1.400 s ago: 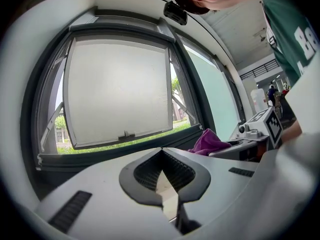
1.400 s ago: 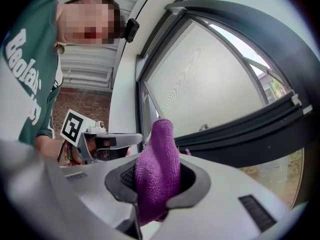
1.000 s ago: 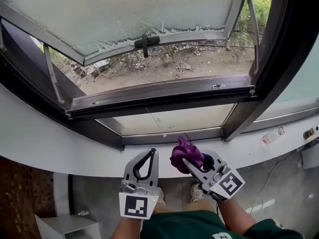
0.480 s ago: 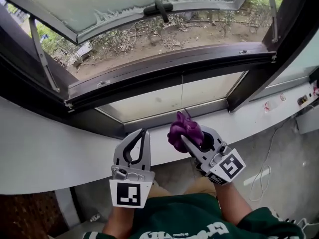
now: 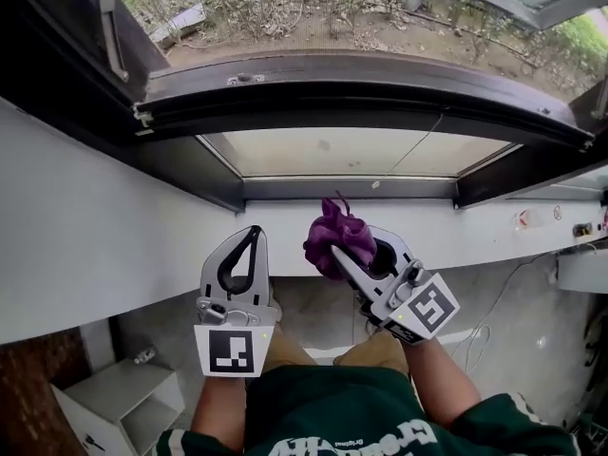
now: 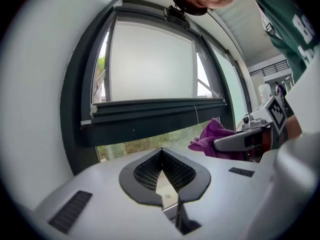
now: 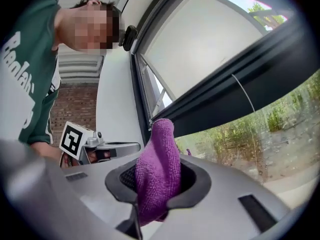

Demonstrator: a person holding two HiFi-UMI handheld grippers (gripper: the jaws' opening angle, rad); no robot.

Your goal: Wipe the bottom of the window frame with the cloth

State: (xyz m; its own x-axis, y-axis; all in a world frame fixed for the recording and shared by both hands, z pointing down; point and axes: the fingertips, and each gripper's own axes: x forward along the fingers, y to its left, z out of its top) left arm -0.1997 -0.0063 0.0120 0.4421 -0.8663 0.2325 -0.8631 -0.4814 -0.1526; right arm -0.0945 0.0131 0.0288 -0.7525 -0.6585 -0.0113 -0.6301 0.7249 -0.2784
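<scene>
My right gripper (image 5: 334,255) is shut on a bunched purple cloth (image 5: 334,237) that sticks up past its jaws, just below the white sill (image 5: 114,245). In the right gripper view the cloth (image 7: 160,169) fills the jaws of the right gripper (image 7: 161,176). Beside it on the left, my left gripper (image 5: 255,232) is shut and holds nothing; its closed tips (image 6: 161,152) show in its own view. The dark bottom bar of the window frame (image 5: 380,82) runs across above both, some way from the cloth. The same frame (image 6: 155,116) lies ahead of the left gripper.
The sash is swung outward over bare ground and weeds (image 5: 313,12). A fixed frosted pane (image 5: 361,150) sits under the frame bar. A metal stay arm (image 5: 109,22) stands at the left. A white shelf unit (image 5: 114,397) and a floor cable (image 5: 494,326) lie below.
The head view has tipped down and nearer, so the frame bar and sill sit higher and larger. Both grippers stay side by side below the sill, cloth still held.
</scene>
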